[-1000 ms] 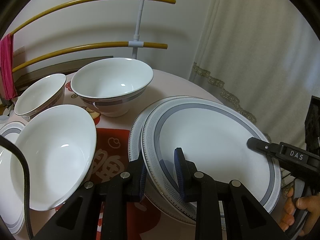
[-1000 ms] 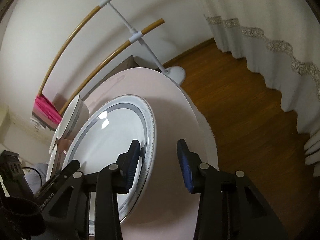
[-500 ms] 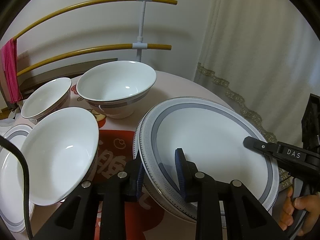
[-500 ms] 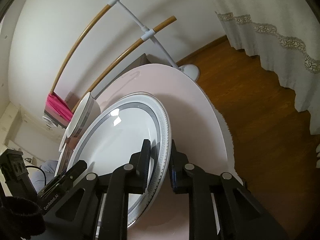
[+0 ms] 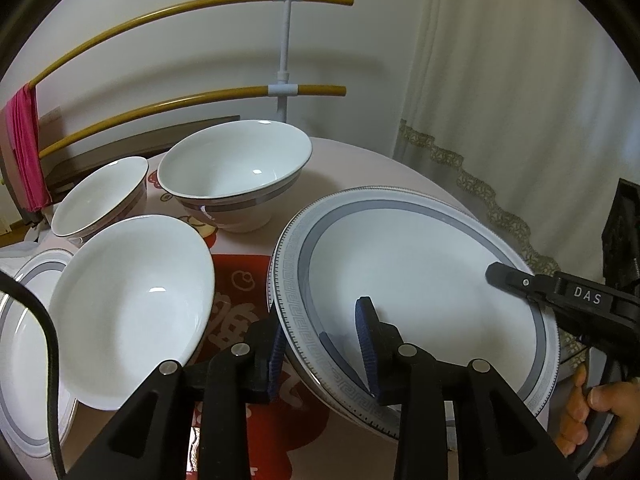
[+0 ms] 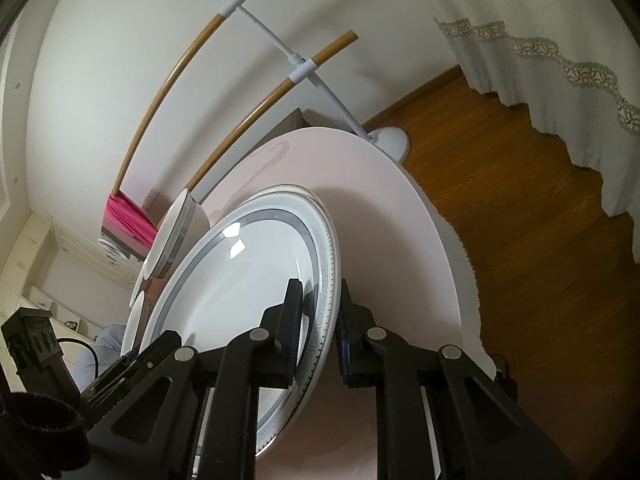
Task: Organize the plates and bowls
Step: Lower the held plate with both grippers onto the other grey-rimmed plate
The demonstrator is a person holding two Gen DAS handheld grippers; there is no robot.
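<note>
Plate (image 6: 248,280) tilted off bench (image 6: 400,208). Right gripper (image 6: 320,320) clamped on rim; left gripper (image 5: 320,344) opening, straddling rim. Bowls (image 5: 232,168) clearest from left wrist.

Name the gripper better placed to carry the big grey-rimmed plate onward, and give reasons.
Right. The right gripper is clamped on the plate rim, while the left gripper straddles the opposite rim with its jaws opening.

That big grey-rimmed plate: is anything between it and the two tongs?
Nothing visible. The right tongs are clamped on the rim of the big plate. The left tongs straddle its near rim, opening, with the left pad just off the edge. The deep white bowl sits beside them, not between.
</note>
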